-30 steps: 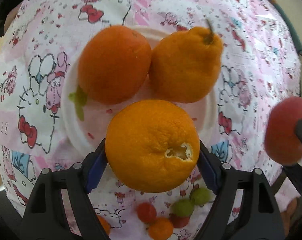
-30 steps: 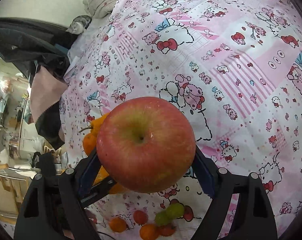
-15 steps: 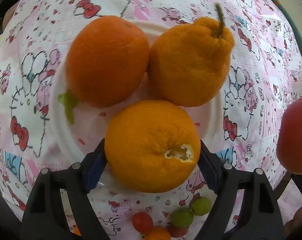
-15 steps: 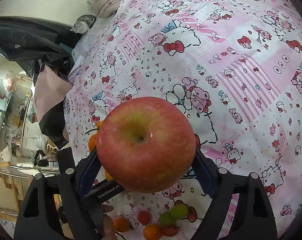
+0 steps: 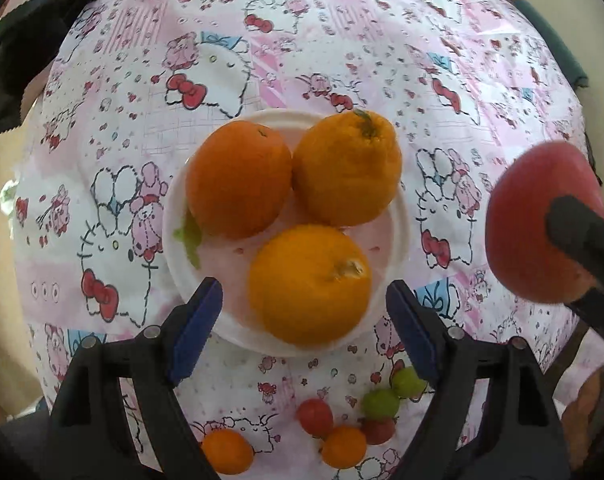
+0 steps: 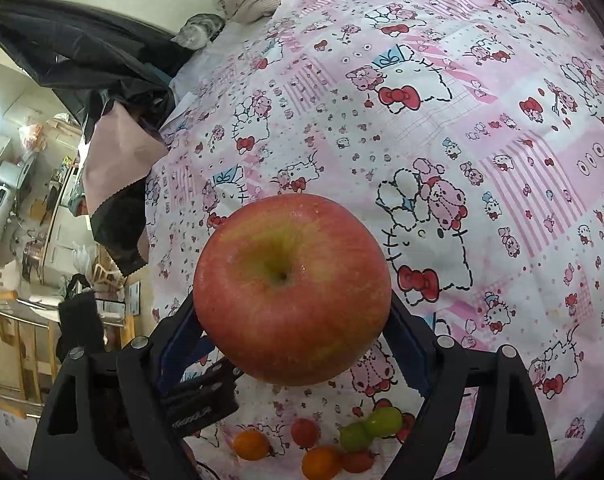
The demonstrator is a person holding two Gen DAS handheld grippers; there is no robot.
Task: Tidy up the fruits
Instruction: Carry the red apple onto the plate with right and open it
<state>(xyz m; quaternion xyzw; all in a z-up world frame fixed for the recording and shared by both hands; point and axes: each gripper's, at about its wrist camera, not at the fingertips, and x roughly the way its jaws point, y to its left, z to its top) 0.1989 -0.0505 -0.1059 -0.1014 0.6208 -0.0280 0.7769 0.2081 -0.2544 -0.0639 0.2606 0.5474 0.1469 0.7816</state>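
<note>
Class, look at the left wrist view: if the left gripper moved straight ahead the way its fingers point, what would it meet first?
Probably the nearest orange on the white plate. It lies between the open fingers of the left gripper, untouched, ahead of two other oranges. Depth is hard to judge.

A white plate [image 5: 174, 236] sits on the pink cartoon-print cloth [image 5: 381, 40] holding three citrus fruits: a round orange [image 5: 238, 178] at its left, a knobbed mandarin [image 5: 347, 168] touching it at the right, and a third orange [image 5: 309, 284] nearest the camera. The left gripper [image 5: 303, 320] is spread wide, its blue pads [image 5: 196, 324] apart from that fruit on both sides. At the right edge, a red apple [image 5: 529, 216] is clasped by a dark finger. Small cherry tomatoes [image 5: 341, 426] lie below
</note>
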